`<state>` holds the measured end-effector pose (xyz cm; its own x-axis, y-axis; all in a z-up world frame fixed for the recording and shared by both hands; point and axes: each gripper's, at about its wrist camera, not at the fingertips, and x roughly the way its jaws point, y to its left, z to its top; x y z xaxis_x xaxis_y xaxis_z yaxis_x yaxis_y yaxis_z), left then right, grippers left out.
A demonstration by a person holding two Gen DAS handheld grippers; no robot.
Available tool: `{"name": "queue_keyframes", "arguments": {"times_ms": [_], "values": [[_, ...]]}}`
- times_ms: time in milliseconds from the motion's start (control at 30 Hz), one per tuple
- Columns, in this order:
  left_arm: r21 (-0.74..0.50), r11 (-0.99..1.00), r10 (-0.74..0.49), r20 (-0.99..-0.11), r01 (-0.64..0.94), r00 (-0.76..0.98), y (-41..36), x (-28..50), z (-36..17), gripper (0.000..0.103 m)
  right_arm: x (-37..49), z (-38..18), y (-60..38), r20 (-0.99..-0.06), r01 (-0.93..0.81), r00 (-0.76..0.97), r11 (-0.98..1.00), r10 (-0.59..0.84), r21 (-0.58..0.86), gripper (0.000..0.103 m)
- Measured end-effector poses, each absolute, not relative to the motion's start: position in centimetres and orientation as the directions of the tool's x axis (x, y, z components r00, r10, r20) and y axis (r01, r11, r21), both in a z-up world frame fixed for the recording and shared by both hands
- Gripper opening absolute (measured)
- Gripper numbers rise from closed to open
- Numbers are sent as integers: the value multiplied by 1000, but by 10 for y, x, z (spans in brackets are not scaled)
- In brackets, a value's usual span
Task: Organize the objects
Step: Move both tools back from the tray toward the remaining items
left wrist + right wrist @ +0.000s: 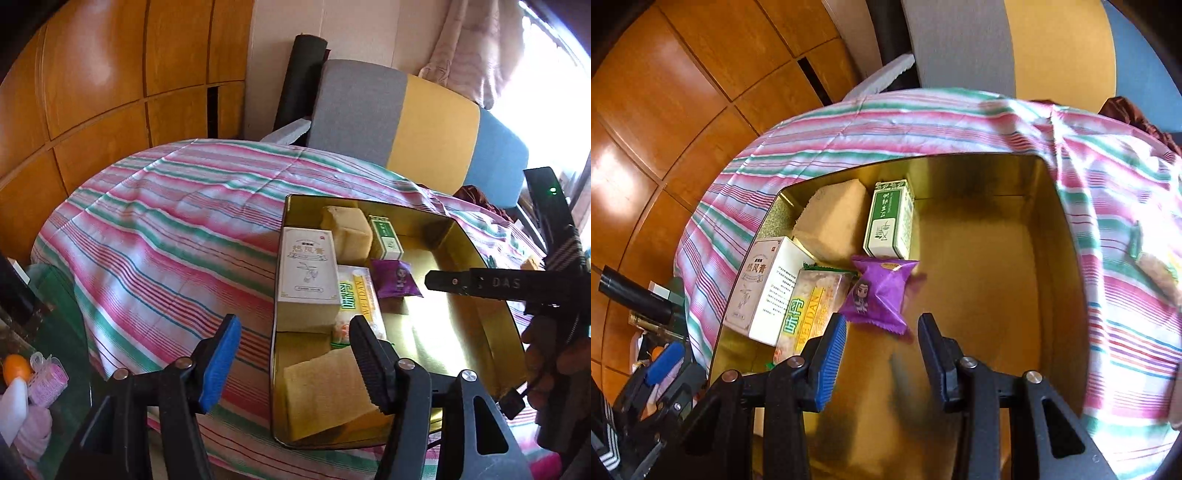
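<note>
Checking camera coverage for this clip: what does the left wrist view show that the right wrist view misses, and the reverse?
Left wrist only: a folded tan cloth at the tin's near end, and an orange ball on the side table. Right wrist only: the cartoon figure printed on the purple packet. Both: the gold tin, white box, green box, and the striped cloth.

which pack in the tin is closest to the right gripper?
The purple sachet, just ahead of the right gripper; the boxes sit farther left or back.
</note>
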<state>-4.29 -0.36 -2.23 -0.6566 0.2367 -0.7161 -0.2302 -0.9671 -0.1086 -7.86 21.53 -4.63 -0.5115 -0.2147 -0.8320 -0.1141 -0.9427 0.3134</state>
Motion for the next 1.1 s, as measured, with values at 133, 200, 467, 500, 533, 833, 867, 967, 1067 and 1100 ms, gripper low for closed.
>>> {"name": "queue_keyframes", "arguments": {"times_ms": [133,200,467,500,533,833,867,967,1067,1100], "values": [[-98,-962,246,-711,-253,-658,4,-38,-18,63,-62,-38,219,-824,-115,-536,-951,-183,286,41],[-93,-960,251,-710,-266,-658,7,-36,-17,63,-53,-35,223,-819,-120,-548,-953,-171,280,41],[-68,-948,267,-702,-311,-660,23,-26,-12,67,-21,-24,248,-806,-152,-582,-959,-108,239,41],[-65,-946,269,-703,-318,-658,26,-25,-11,67,-17,-23,255,-805,-161,-585,-959,-98,234,41],[-62,-944,271,-703,-323,-658,28,-24,-11,67,-11,-21,261,-804,-170,-588,-959,-86,227,41],[-34,-921,298,-702,-387,-647,54,-20,-5,70,35,-1,352,-794,-323,-601,-936,87,142,41],[-29,-918,301,-702,-397,-646,58,-19,-4,70,41,0,365,-794,-350,-597,-928,117,127,41],[-17,-905,314,-702,-425,-639,71,-19,-1,70,57,2,406,-790,-438,-581,-893,196,101,41],[-7,-889,329,-706,-458,-627,87,-20,1,70,76,-5,447,-785,-535,-556,-841,275,84,41],[-7,-885,333,-708,-466,-622,93,-20,2,70,83,-8,460,-785,-567,-546,-819,293,89,41]]}}
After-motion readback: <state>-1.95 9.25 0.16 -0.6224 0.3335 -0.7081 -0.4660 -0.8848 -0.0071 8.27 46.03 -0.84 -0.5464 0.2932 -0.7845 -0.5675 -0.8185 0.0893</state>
